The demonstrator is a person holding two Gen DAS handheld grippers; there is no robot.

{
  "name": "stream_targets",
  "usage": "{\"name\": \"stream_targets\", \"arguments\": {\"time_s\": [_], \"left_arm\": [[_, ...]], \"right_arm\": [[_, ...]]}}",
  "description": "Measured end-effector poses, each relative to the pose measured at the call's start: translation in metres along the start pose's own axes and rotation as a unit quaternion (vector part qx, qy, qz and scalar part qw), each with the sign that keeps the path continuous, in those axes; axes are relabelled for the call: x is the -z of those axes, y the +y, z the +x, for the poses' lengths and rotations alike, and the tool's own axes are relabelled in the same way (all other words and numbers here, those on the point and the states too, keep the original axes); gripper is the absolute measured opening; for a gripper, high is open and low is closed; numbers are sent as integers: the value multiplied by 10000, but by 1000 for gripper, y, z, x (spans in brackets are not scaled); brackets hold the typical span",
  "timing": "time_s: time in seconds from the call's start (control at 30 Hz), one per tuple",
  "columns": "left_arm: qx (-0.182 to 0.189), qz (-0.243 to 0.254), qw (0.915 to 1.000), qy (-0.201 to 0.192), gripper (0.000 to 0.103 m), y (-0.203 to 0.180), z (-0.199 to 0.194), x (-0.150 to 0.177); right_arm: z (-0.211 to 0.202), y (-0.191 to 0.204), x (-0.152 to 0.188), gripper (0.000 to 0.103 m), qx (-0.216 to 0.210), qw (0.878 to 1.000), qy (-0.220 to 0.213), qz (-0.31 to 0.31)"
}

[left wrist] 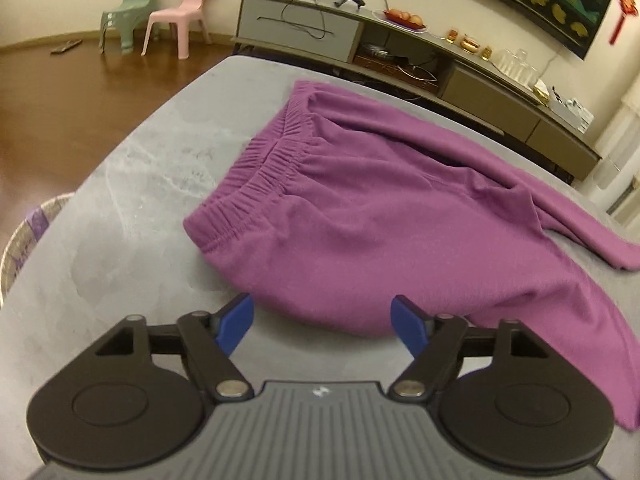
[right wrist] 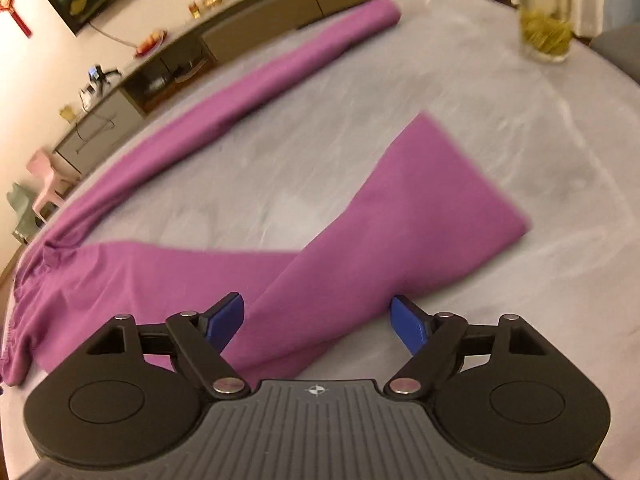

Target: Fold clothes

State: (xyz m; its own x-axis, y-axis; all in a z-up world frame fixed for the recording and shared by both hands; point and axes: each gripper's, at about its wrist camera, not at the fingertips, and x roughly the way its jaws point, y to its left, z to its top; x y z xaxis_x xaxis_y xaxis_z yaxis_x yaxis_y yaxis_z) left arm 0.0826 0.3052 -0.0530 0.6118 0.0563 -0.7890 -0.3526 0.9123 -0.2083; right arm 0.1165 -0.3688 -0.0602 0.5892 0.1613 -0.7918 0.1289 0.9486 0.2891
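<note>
Grey marble-patterned table — carrying one pair of purple knit trousers with a gathered elastic waistband, lying flat, both legs stretching away across the top. One leg is running straight along the far edge; the nearer leg is bending and ending in a square cuff.

Left gripper — black frame, blue pads spreading wide, pinching nothing; it is hovering just before the rounded seat edge of the trousers, waistband beyond and to its left.

Right gripper — blue pads likewise standing apart, gripping nothing; the nearer leg is passing between and beneath them, whether touching cannot be told.
</note>
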Motion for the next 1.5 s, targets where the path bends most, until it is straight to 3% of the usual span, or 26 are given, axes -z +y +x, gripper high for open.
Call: {"name": "stream_targets", "arguments": {"time_s": [0.03, 0.1, 0.13, 0.2, 0.3, 0.37, 0.4, 0.43, 0.47, 0.53, 0.57, 0.63, 0.77, 0.93, 1.03, 1.2, 1.27, 1.3, 1.33, 1.37, 1.43, 1.5], "left_arm": [[-15, -45, 10000, 30, 77, 1, 3, 2], [-104, -114, 9998, 93, 77, 2, 13, 3], [-174, -144, 9997, 118, 77, 4, 17, 3], [-342, -213, 9991, 114, 75, 9, 23, 4], [-650, -330, 9973, 6, 75, 23, 26, 1], [-623, -480, 9969, -12, 75, 31, 24, -1], [-589, -520, 9969, -4, 75, 33, 24, -2], [-579, -504, 9970, 3, 75, 32, 24, -3], [-581, -461, 9972, -3, 74, 30, 23, -3], [-600, -355, 9975, -62, 73, 23, 21, -4], [-603, -258, 9977, -162, 72, 18, 18, -5], [-542, 81, 9972, -499, 72, 1, 8, -6], [-354, 640, 9949, -696, 72, -23, 10, -5], [-583, 1099, 9914, -404, 71, -32, 40, -1], [-673, 943, 9929, -259, 78, -17, 48, 0], [-972, 626, 9932, -156, 91, 5, 44, -3], [-1069, 525, 9928, -154, 91, 10, 41, -3], [-1125, 460, 9924, -167, 91, 13, 40, -3], [-1176, 425, 9920, -174, 91, 15, 39, -4], [-1225, 396, 9915, -179, 91, 16, 38, -5], [-1309, 367, 9906, -179, 91, 14, 37, -5], [-1381, 360, 9896, -177, 91, 10, 37, -5]], "right_arm": [[2, 6, -2, 52, 64, 9997, -79, -202], [4, 18, -7, 23, 202, 9971, -293, -671], [5, 24, -10, 17, 272, 9947, -400, -904], [-25, 17, -15, 16, -154, 9876, -1222, -972], [-89, -8, -16, 16, -966, 9595, -2545, -729], [-95, -33, -15, 21, -627, 9688, -2343, -513], [-97, -46, -14, 36, -420, 9738, -2199, -399], [-86, -61, -12, 58, 24, 9812, -1919, -223], [-73, -76, -10, 65, 522, 9857, -1602, -33], [-61, -99, -9, 66, 1029, 9874, -1133, 407], [-65, -103, -9, 67, 914, 9873, -1201, 495], [-71, -105, -9, 88, 719, 9861, -1388, 555], [-55, -94, -17, 89, 773, 9861, -1320, 643], [-17, -73, -39, 89, 1039, 9874, -1154, 290], [-3, -65, -48, 89, 1214, 9873, -1022, 94], [5, -88, -70, 89, 1633, 9788, -1121, 522], [11, -93, -73, 83, 1654, 9796, -1014, 529], [15, -92, -72, 72, 1579, 9826, -873, 444], [20, -90, -71, 48, 1502, 9853, -732, 358], [22, -84, -69, 40, 1512, 9861, -687, 108], [23, -72, -66, 5, 1453, 9869, -629, -292], [18, -67, -64, 4, 1321, 9884, -640, -399]]}}
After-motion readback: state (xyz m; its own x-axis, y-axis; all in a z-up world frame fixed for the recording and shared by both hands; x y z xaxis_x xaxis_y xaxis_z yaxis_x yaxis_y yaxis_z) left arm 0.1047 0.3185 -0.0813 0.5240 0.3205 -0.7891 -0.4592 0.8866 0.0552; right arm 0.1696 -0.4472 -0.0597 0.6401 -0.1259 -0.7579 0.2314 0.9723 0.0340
